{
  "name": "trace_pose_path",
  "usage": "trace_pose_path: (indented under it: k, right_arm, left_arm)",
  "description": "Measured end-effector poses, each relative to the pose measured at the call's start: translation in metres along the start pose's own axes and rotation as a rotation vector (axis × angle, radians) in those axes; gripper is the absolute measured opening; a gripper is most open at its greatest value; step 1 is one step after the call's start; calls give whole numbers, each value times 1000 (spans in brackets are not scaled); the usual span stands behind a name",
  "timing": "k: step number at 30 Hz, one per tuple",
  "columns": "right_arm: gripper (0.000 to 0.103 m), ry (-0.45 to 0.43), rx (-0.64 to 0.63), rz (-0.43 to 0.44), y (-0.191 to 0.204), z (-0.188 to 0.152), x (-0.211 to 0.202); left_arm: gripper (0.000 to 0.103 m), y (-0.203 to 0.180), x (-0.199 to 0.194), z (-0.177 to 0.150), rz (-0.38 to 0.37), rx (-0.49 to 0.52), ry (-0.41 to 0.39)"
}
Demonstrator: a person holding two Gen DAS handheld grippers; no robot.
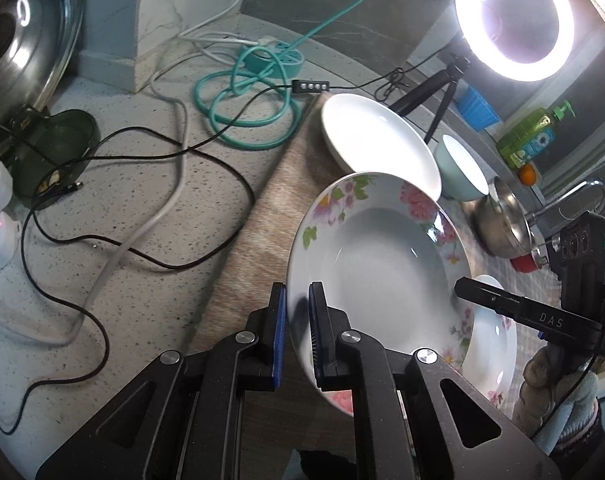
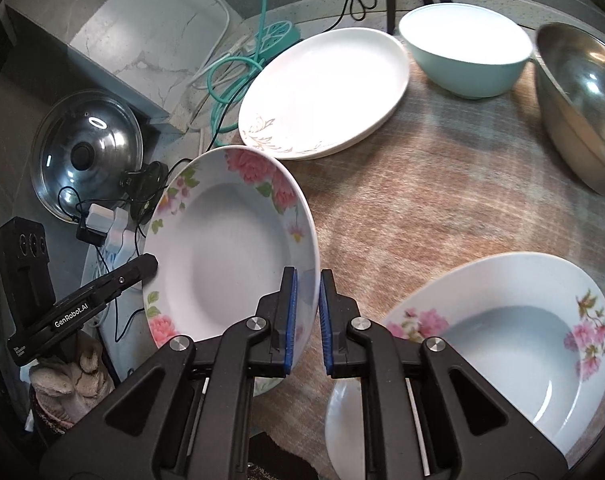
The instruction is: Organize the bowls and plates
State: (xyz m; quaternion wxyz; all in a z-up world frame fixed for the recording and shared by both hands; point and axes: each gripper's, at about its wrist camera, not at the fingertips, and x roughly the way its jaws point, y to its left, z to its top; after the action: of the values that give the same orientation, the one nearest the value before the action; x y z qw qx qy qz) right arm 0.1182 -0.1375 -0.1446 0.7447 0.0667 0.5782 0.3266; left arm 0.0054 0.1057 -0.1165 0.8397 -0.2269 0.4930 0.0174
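Note:
A deep white plate with pink flowers [image 1: 382,264] is held tilted above the woven mat, gripped from both sides. My left gripper [image 1: 297,328] is shut on its near rim. My right gripper [image 2: 307,312] is shut on the opposite rim of the same plate [image 2: 226,248]. A second flowered plate [image 2: 502,340] lies on the mat at the lower right, over a plain white dish [image 2: 346,420]. A stack of white plates with a gold leaf pattern [image 2: 322,88] sits further back, beside a pale green bowl [image 2: 466,48] and a steel bowl [image 2: 578,100].
A woven mat [image 2: 402,200] covers the counter. Left of it lie a teal cable coil [image 1: 242,112], black and white cables [image 1: 142,208] and a glass pot lid [image 1: 26,40]. A lit ring light [image 1: 514,20] on a tripod, a green soap bottle [image 1: 530,136] and a faucet [image 1: 574,196] stand behind.

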Motion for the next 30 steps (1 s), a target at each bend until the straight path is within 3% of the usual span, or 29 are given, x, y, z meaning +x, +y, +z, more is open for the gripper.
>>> trace_pose_path:
  k: [15, 30]
  right_arm:
    - [11, -70, 120, -64, -57, -38, -66]
    - [11, -92, 251, -133, -115, -82, -97]
  left_arm:
    - [9, -73, 15, -12, -102, 141, 55]
    - [9, -129, 43, -35, -152, 286, 159]
